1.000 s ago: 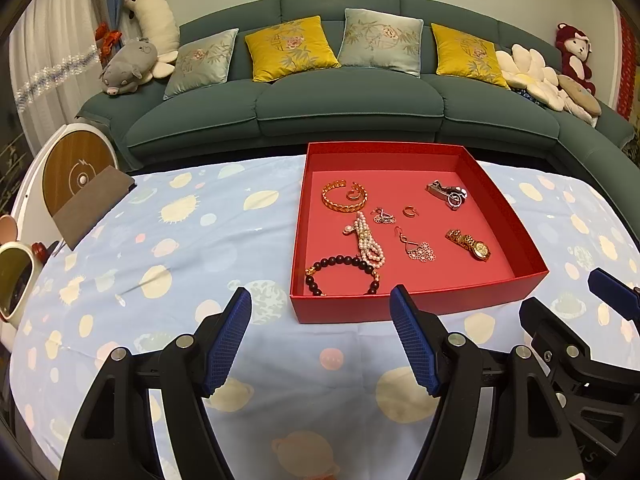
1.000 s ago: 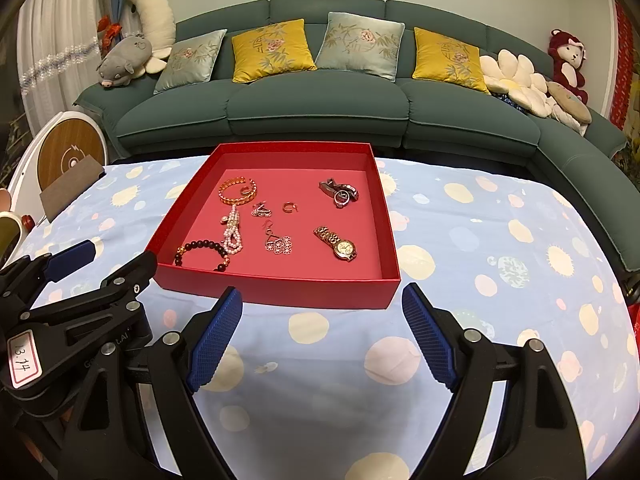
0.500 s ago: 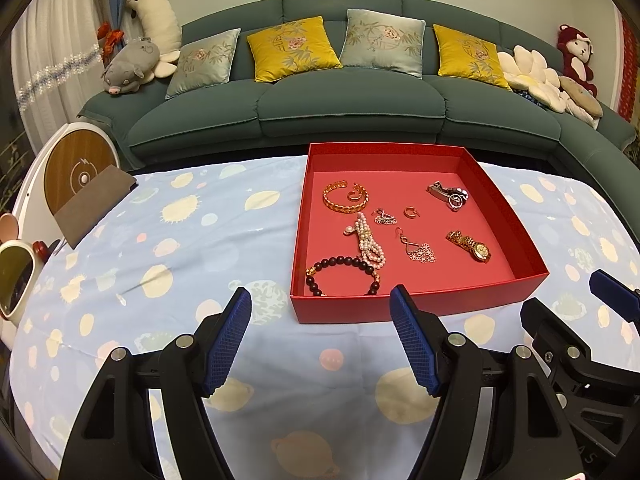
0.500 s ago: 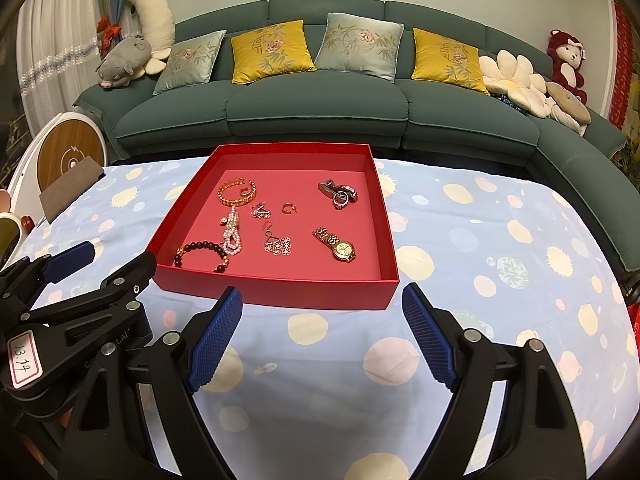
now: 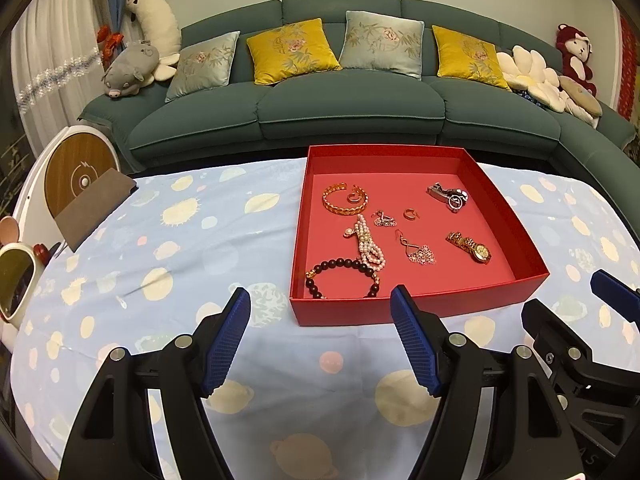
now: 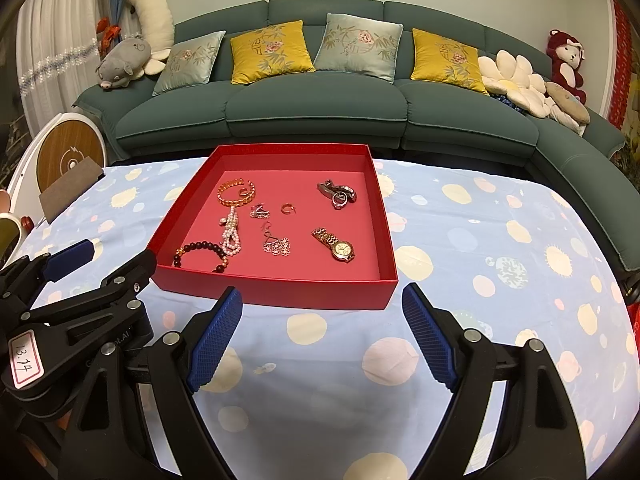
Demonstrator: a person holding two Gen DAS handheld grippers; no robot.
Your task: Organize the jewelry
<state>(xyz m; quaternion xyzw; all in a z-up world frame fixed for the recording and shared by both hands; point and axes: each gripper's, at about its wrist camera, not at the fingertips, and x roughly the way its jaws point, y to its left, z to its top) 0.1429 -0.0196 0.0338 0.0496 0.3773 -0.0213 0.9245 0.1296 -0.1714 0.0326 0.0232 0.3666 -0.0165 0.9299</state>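
A red tray (image 5: 420,304) (image 6: 280,292) sits on the planet-print tablecloth and holds several pieces of jewelry: a gold chain bracelet (image 5: 344,200), a pearl strand (image 5: 368,240), a dark bead bracelet (image 5: 340,272), a gold watch (image 5: 472,246) (image 6: 336,245), a silver watch (image 5: 448,196), earrings (image 5: 418,250) and a small ring (image 5: 410,214). My left gripper (image 5: 320,336) is open and empty, just in front of the tray's near wall. My right gripper (image 6: 322,334) is open and empty, also before the near wall. Each gripper shows in the other's view.
A green sofa (image 5: 352,112) with cushions and plush toys stands behind the table. A brown card (image 5: 92,208) and a round wood-faced device (image 5: 76,176) are at the table's left edge. A cream-rimmed mirror (image 5: 12,280) is at far left.
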